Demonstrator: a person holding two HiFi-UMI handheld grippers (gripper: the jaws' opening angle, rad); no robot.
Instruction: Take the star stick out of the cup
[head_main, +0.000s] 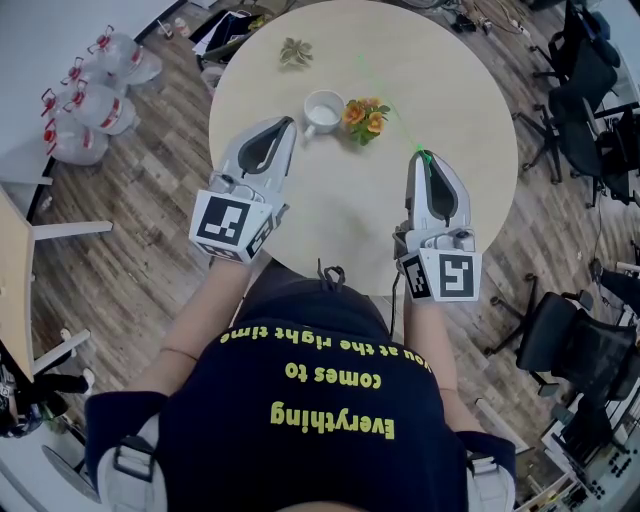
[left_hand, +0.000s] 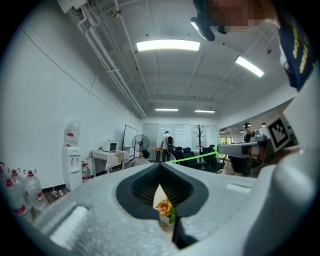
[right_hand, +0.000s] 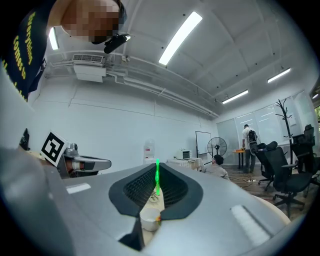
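Note:
A thin green stick (head_main: 392, 108) slants over the round table, its near end pinched in my right gripper (head_main: 423, 155), which is shut on it. The stick is outside the white cup (head_main: 322, 110) and points to the far side of the table; its star end is too faint to make out. In the right gripper view the stick (right_hand: 157, 182) stands between the closed tips (right_hand: 156, 164), with the cup (right_hand: 149, 218) beyond. My left gripper (head_main: 289, 123) is shut and empty, its tips just left of the cup. The left gripper view shows the stick (left_hand: 195, 156) and right gripper (left_hand: 235, 148).
Orange flowers (head_main: 365, 117) lie right beside the cup, also seen between the left jaws (left_hand: 164, 206). A small pale leafy object (head_main: 295, 52) sits at the table's (head_main: 450, 80) far side. Water bottles (head_main: 95, 90) stand on the floor at left, office chairs (head_main: 590, 90) at right.

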